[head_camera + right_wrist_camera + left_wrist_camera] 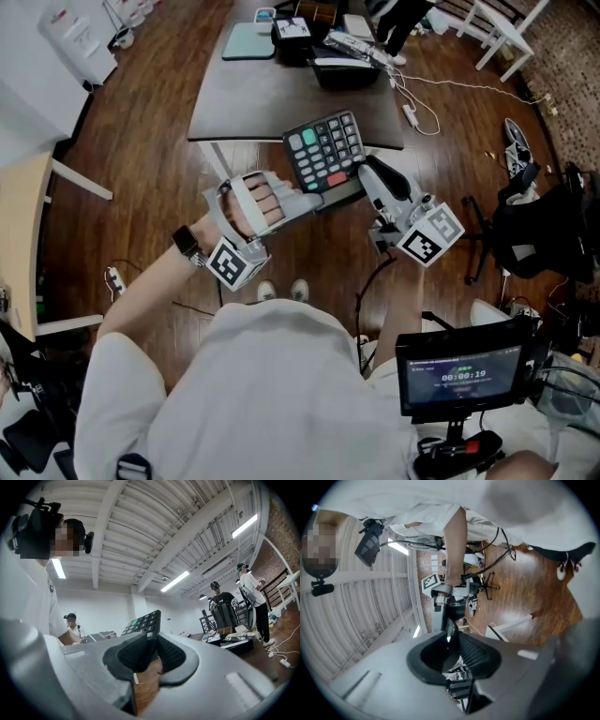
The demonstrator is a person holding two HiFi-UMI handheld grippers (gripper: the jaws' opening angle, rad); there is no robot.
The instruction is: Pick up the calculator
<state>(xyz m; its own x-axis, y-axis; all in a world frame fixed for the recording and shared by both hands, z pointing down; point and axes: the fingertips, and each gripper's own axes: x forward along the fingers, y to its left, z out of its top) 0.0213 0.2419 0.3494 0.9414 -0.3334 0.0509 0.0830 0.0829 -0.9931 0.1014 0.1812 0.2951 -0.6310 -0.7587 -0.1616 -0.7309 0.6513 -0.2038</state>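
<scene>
The calculator point(325, 150), dark with grey, green and red keys, is held up in the air just before the table's near edge, keys facing up. My left gripper point(311, 201) is shut on its near left edge, and my right gripper point(364, 174) is shut on its near right corner. In the left gripper view only the calculator's thin dark edge point(450, 638) shows, pinched between the black pads of the left gripper point(453, 657). In the right gripper view the keypad point(143, 622) rises out of the right gripper's point(152, 654) pads.
A dark table point(281, 98) lies ahead, with a teal pad point(248, 42) and black boxes point(342, 70) at its far end. White cables point(422, 103) trail over the wooden floor. A black chair point(544, 225) and a small screen point(459, 375) stand at right. Two people point(251, 588) stand further off.
</scene>
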